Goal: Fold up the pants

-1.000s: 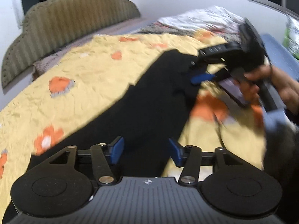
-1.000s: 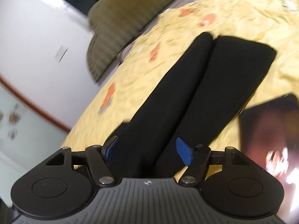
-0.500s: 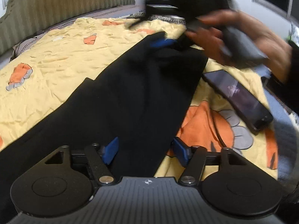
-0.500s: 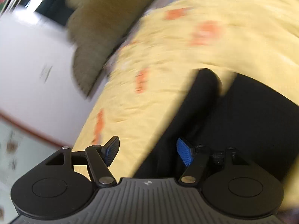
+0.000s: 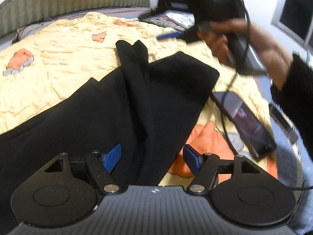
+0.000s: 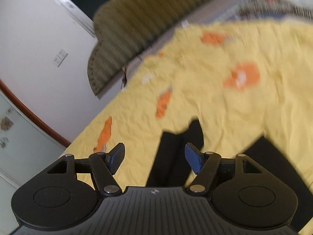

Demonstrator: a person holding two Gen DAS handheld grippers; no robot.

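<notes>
Black pants (image 5: 109,117) lie along a yellow bedspread (image 5: 58,74) with orange patches. A narrow folded strip of them (image 5: 135,68) runs up the middle to two leg ends. My left gripper (image 5: 151,152) hovers open over the near right edge of the pants, its pads clear of the cloth. A hand (image 5: 254,45) holds my right gripper at the far end, blurred, with one blue finger (image 5: 169,35) showing. In the right wrist view my right gripper (image 6: 154,150) is open above the leg ends (image 6: 176,148), nothing pressed between its pads.
A dark phone (image 5: 246,121) with a cable (image 5: 225,125) lies on the bedspread right of the pants. A ribbed olive headboard (image 6: 137,29) stands behind the bed. Patterned bedding (image 5: 172,19) lies at the far end. A white wall with a socket (image 6: 60,57) is on the left.
My left gripper came down closer over the pants and its jaws widened slightly. My right gripper swept along the pants to the leg ends; the phone left its view.
</notes>
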